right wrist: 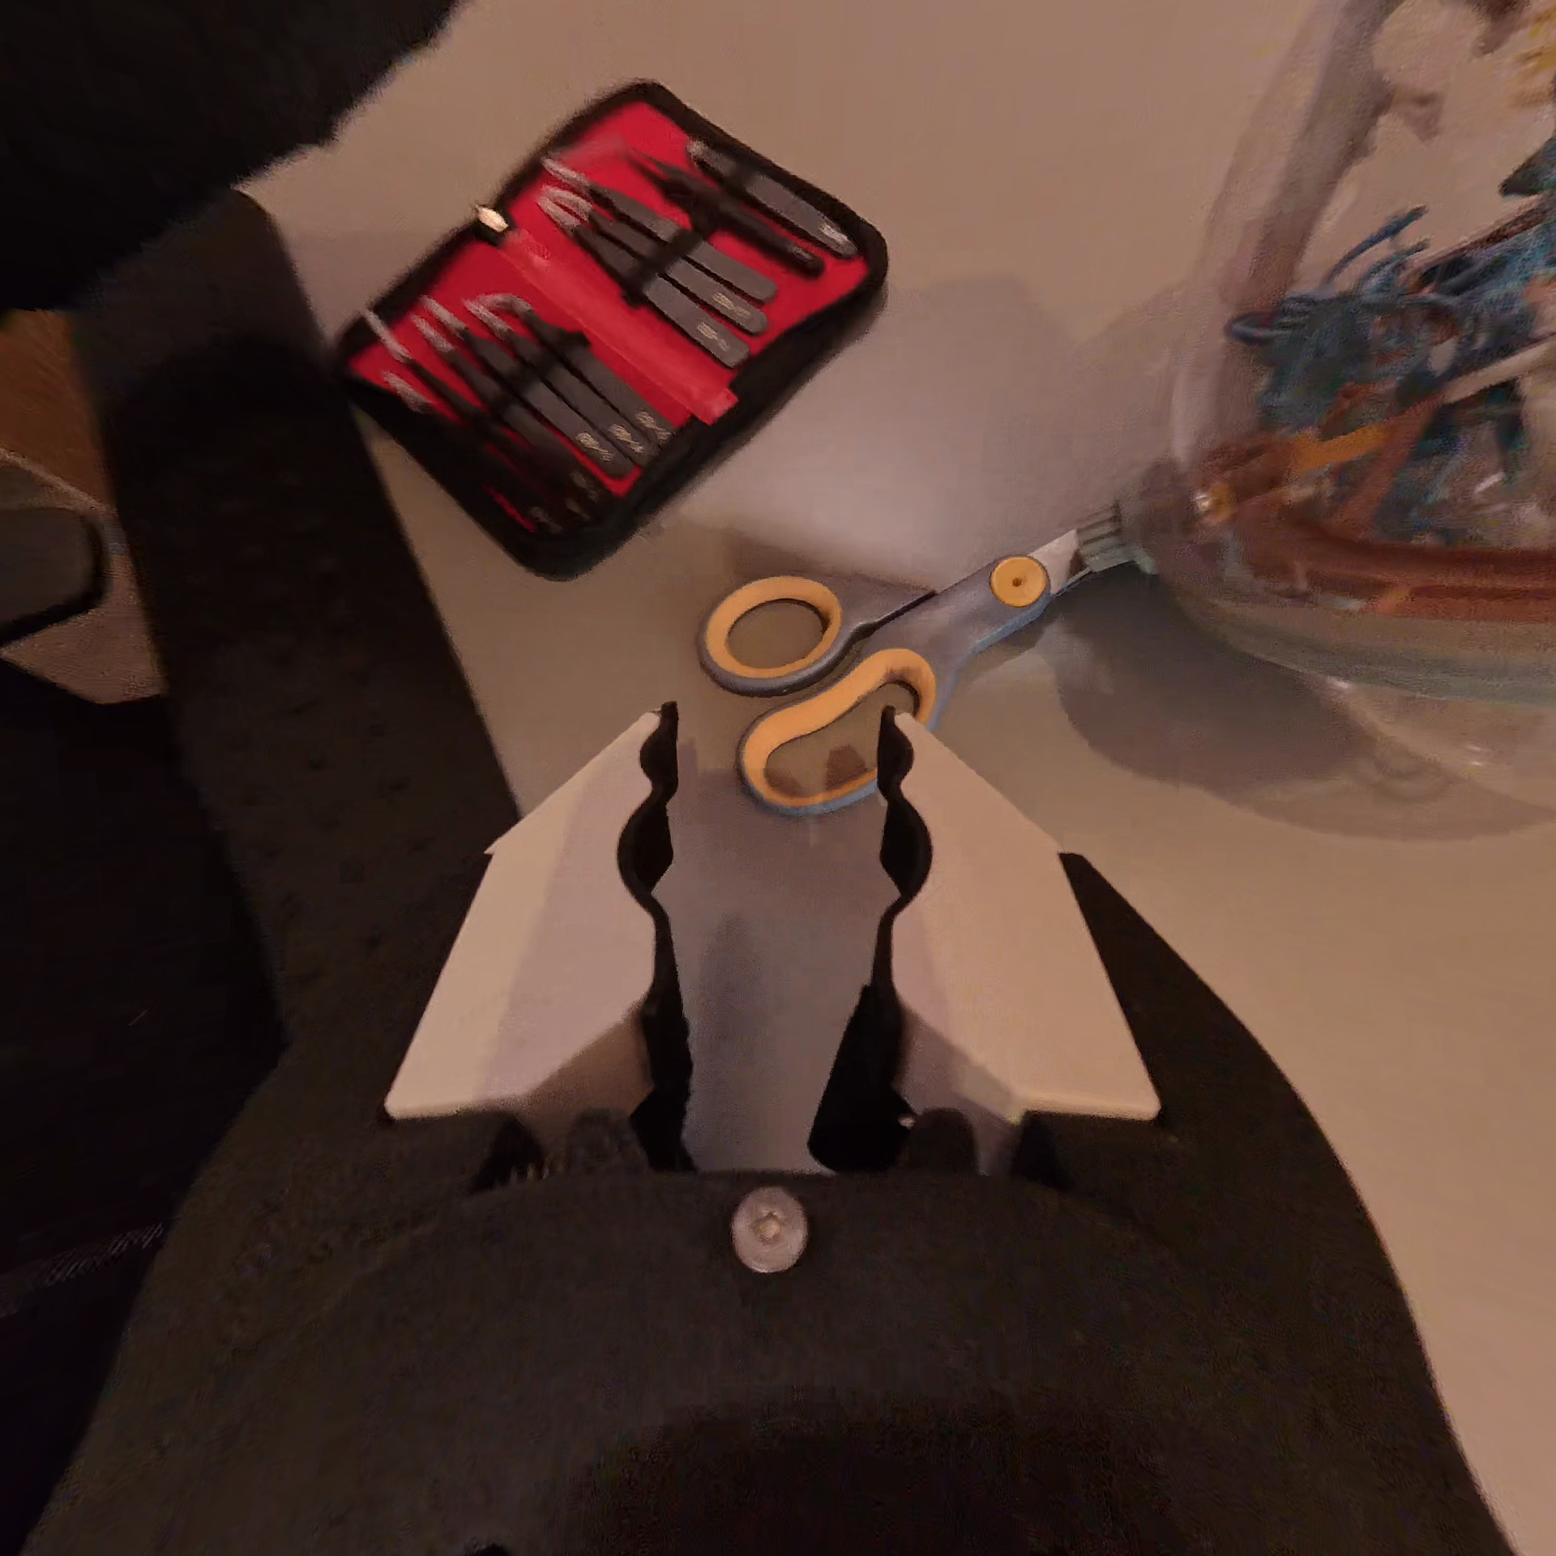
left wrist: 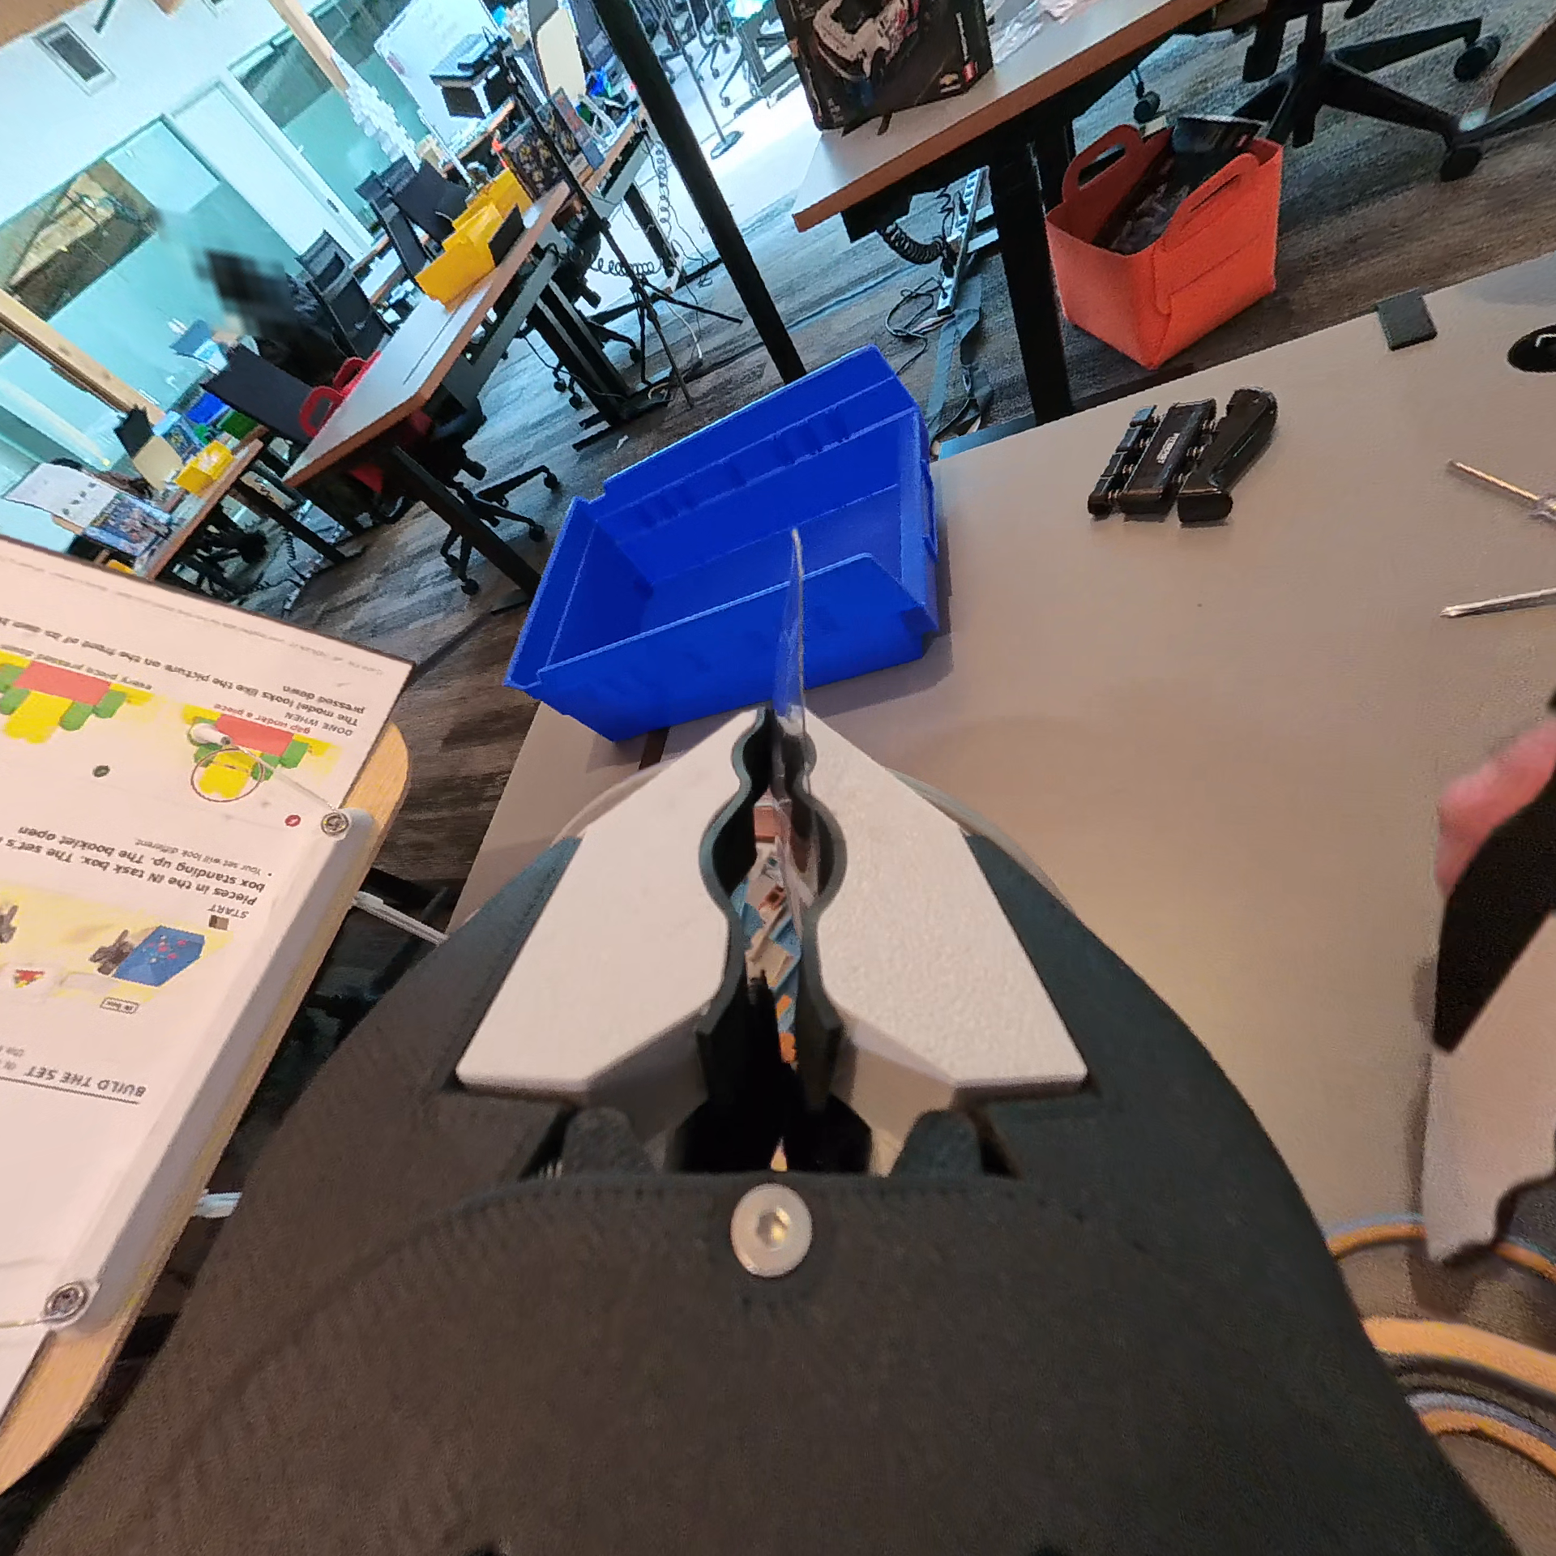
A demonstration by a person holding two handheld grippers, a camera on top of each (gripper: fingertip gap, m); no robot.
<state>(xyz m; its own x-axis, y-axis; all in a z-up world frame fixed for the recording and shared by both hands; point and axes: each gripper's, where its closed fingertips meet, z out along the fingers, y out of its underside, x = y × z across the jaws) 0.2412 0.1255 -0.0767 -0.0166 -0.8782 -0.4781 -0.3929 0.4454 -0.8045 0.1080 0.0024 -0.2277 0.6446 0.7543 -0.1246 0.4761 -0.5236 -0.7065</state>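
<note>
My left gripper (left wrist: 779, 724) is shut on a thin clear plastic bag (left wrist: 791, 623) seen edge-on, with coloured pieces showing between the fingers. It is held above the grey table (left wrist: 1137, 758), in front of an empty blue bin (left wrist: 741, 572). My right gripper (right wrist: 779, 716) is open just above the scissors (right wrist: 926, 623), which have yellow and grey handles. Its right fingertip (right wrist: 905, 741) is over the nearer handle loop. The scissor blades point into a clear bag (right wrist: 1389, 379) of blue and brown pieces. The right gripper also shows at the edge of the left wrist view (left wrist: 1490, 926).
An open black and red case of black tweezers (right wrist: 615, 328) lies beyond the scissors. A printed instruction sheet (left wrist: 168, 842) on a board is at the left. A black tool holder (left wrist: 1179, 455) and thin metal rods (left wrist: 1499, 602) lie on the table. An orange felt bag (left wrist: 1170, 244) stands on the floor. The tips of one gripper are about 25 cm away from the tips of the other.
</note>
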